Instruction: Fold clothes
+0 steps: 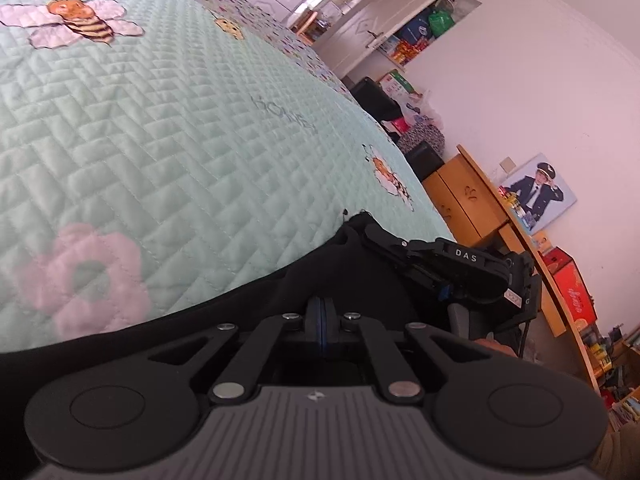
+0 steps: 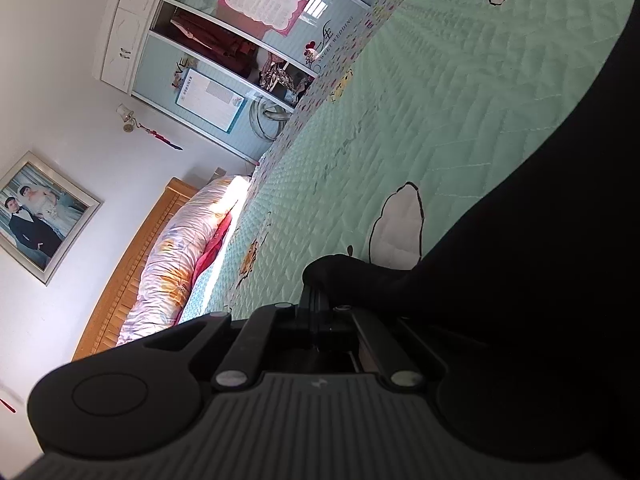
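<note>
A black garment (image 1: 320, 272) lies on the mint quilted bedspread (image 1: 160, 140), along its near edge. In the left wrist view my left gripper (image 1: 320, 306) is shut, its blue pads pinching the garment's edge. Just to its right and beyond, my right gripper (image 1: 372, 234) grips the same edge where the cloth bunches into a small peak. In the right wrist view the right gripper (image 2: 316, 292) is shut on a fold of the black garment (image 2: 520, 240), which fills the right side and drapes over the bedspread (image 2: 400, 120). Both pairs of fingertips are buried in cloth.
The bedspread carries bee and flower patches. Beyond the bed's right edge stand a wooden cabinet (image 1: 460, 196), a dark box (image 1: 424, 160) and cluttered shelves. The right wrist view has a rolled floral duvet (image 2: 180, 256) against a wooden headboard (image 2: 132, 256), and a wardrobe (image 2: 224, 60).
</note>
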